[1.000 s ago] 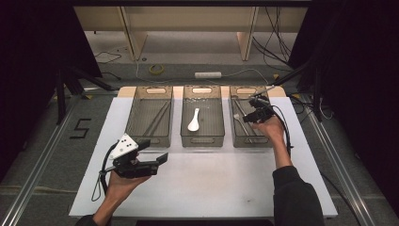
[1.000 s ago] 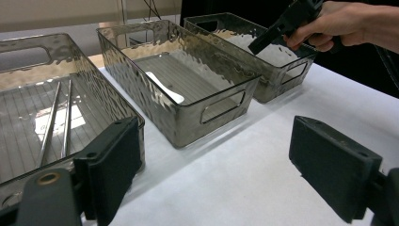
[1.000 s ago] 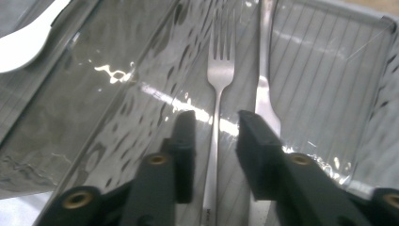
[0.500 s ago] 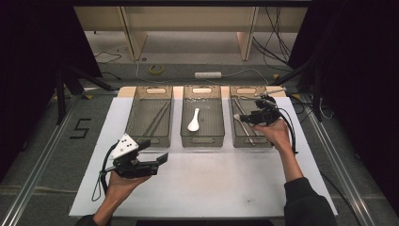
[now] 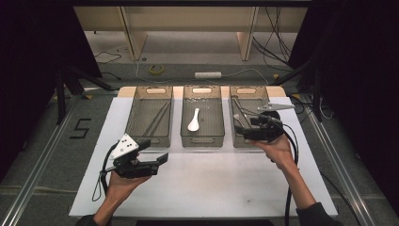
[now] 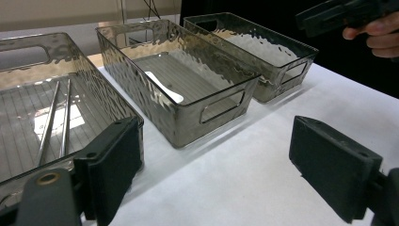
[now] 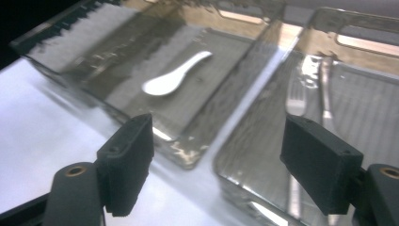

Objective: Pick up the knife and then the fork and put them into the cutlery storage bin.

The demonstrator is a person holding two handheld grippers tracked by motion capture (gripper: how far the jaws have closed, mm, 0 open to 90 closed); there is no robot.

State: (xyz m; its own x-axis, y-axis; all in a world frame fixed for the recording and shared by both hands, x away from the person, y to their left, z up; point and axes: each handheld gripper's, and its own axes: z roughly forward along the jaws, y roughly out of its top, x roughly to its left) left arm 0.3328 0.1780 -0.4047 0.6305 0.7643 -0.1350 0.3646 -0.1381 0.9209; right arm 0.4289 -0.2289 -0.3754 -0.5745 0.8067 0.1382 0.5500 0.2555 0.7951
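Reference: clock directions are read on the high view from the centre of the white table sheet (image 5: 211,188), with 12 o'clock pointing away from the person.
Left gripper (image 5: 153,150): at 9 o'clock, held low over the sheet just in front of the left bin (image 5: 149,136). Its jaws are spread wide with nothing between them. It sits where it was a second ago.
Right gripper (image 5: 243,129): at 2 o'clock, over the near end of the right bin (image 5: 247,90).
What changed: the right gripper has drawn back from deeper in the right bin towards that bin's near wall, and it rides a little higher. Its jaws have just been opening and now stand wide apart, with no object between the pads.
Fork (image 7: 294,101): lies flat on the ribbed floor of the right bin, beyond the parted jaws and clear of them. A second slim metal piece lies beside it; its type cannot be told.
Meaning for the task: judged from the empty, parted jaws and the fork at rest in the bin, the drop into the right bin is complete and the hand is free for the next item.
Middle bin (image 5: 201,140): at 12 o'clock, holding one white spoon (image 5: 193,121), untouched.
Chopsticks (image 5: 157,120): a metal pair at 11 o'clock, lying lengthwise in the left bin.
Caution: none of the three bins has shifted. Keep the retreat clear of the right bin's near wall.
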